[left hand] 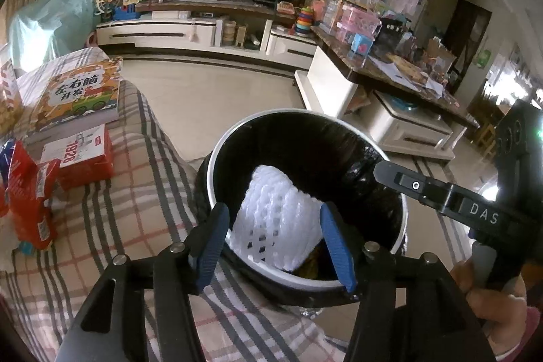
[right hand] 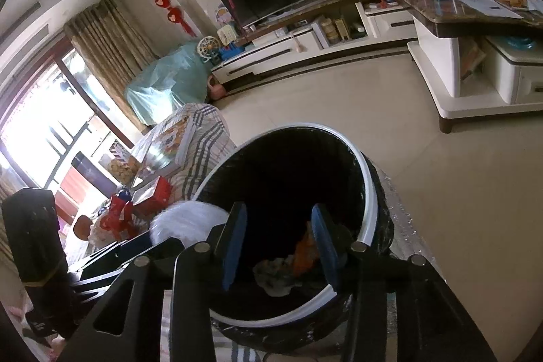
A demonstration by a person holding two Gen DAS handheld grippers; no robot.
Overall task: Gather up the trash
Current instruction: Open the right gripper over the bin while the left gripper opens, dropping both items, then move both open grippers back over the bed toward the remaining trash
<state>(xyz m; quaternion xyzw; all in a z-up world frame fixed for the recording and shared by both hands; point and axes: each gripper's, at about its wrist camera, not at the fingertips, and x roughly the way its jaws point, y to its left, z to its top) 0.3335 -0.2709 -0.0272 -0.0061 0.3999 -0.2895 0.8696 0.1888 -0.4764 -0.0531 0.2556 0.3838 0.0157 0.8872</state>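
Note:
A round bin with a white rim [left hand: 211,173] and a black liner stands beside the plaid sofa. My left gripper [left hand: 276,246] hangs over its near edge. A white foam fruit net [left hand: 275,216] sits loosely between its blue pads [left hand: 212,246], which stand apart. In the right wrist view my right gripper [right hand: 280,243] is open above the same bin [right hand: 369,192] with nothing between its fingers. Beneath it, an orange wrapper [right hand: 305,248] and crumpled paper [right hand: 275,273] lie inside. The foam net shows there as a white blur [right hand: 190,221].
Books [left hand: 81,97] and red snack packs [left hand: 30,195] lie on the plaid sofa cover [left hand: 135,192] to the left. A cluttered coffee table [left hand: 390,73] stands on the right, with a TV stand [left hand: 190,33] beyond it across bare tiled floor. A hand [left hand: 492,294] holds the right gripper.

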